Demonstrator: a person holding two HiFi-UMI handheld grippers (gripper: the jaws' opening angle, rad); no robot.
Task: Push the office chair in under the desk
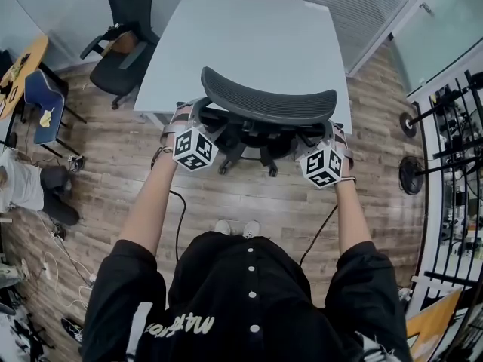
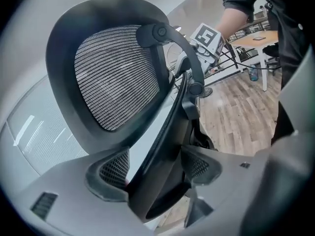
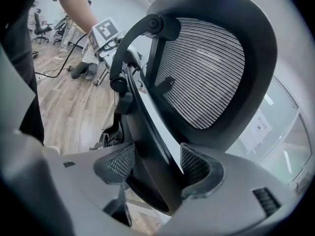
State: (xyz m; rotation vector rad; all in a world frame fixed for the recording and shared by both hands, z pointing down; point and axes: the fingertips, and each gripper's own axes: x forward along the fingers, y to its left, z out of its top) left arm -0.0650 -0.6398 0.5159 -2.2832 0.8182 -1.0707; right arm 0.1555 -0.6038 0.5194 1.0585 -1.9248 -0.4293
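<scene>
Black office chair (image 1: 268, 104), backrest a finely striped mesh, sits between the jaws of my left gripper (image 2: 155, 173) and right gripper (image 3: 152, 168), both grey with black-and-white patterned cubes (image 1: 195, 148). Beyond them is a pale grey desk (image 1: 249, 36); below, a brown plank floor (image 1: 249, 194).

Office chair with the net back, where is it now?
In the head view the office chair stands at centre, against the near edge of the gray desk, the left gripper and right gripper clamped on its backrest's two sides.

White print (image 1: 181, 325) on black shirt (image 1: 226, 277), unreadable, notice (image 3: 259, 126) on glass (image 3: 288, 149), too small
</scene>
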